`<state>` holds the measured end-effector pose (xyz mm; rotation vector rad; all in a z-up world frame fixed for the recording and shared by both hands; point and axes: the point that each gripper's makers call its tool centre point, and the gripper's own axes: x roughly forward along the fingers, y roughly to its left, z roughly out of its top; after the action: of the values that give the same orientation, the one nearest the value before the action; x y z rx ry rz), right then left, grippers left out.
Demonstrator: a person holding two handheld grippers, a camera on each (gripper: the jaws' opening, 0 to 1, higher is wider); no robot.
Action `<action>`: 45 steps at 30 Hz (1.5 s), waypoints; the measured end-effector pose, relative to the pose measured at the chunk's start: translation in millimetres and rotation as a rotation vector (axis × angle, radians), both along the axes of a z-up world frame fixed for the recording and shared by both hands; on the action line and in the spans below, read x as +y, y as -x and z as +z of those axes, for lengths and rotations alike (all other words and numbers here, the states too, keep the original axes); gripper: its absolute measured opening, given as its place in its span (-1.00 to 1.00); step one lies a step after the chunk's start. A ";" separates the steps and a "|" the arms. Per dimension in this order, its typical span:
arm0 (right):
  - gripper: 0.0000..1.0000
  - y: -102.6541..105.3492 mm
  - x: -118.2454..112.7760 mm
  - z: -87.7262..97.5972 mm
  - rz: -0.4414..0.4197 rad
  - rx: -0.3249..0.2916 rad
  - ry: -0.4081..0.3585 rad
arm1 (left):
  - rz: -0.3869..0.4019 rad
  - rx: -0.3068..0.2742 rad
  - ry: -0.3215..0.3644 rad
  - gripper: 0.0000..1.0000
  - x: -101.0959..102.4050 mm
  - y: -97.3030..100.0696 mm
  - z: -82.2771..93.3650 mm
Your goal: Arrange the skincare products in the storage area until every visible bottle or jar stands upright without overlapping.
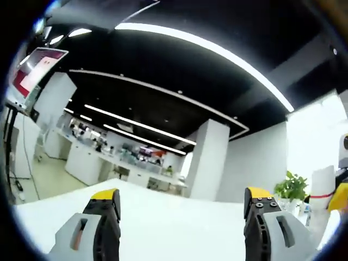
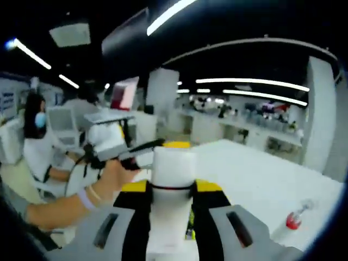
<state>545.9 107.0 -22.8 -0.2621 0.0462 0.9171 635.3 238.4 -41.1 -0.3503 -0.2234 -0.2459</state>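
- Right gripper view: right claw [image 2: 171, 187] clamps white bottle [image 2: 173, 168] below its cap; probably rigid, light, slick, so grip mid-body.
- Left claw [image 1: 182, 209] wide, empty, above white surface [image 1: 179, 217].

Black ceiling [image 1: 179, 70], strip lights [image 1: 217, 51], white pillar [image 1: 209, 160], possibly counters behind.

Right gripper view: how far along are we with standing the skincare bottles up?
Nothing looks finished yet. In hand: the right gripper is shut on a white bottle, lifted above the white table. The left gripper is open, over bare tabletop. Left to do: set this bottle upright, then deal with the small red-and-clear bottle lying tilted on the table. The storage area is not in sight.
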 end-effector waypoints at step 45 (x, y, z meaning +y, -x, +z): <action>-0.33 13.2 -59.8 48.6 -0.079 -0.478 -0.330 | 0.232 -0.256 -1.091 -0.83 -116.8 23.7 3.7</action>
<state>532.7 47.1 25.8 -0.1645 -0.5288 0.7506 611.7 121.5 -37.4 0.7900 -0.3448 -0.1529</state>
